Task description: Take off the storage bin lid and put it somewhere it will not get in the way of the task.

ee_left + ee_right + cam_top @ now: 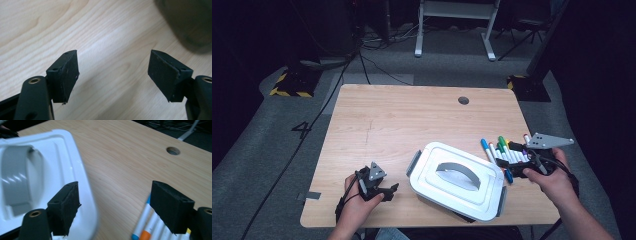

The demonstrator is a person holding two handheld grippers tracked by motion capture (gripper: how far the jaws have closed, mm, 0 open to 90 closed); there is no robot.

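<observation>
A white lidded box (457, 180) with a grey handle and grey side clasps lies at the table's front, right of centre. Several coloured markers (507, 152) lie in a row just right of it. My left gripper (392, 191) hovers low over the wood left of the box, pointing toward it. In the left gripper view its jaws (113, 72) stand apart over bare wood with nothing between them. My right gripper (508, 167) is over the near ends of the markers. In the right gripper view it (115, 202) is open and empty, between the box lid (50, 157) and the markers (147, 225).
The wooden table (412, 115) has a round cable hole (463, 100) near its far right. A dark blurred shape (190, 22) sits at the top right of the left gripper view. Cables, a white frame and striped feet lie on the floor beyond.
</observation>
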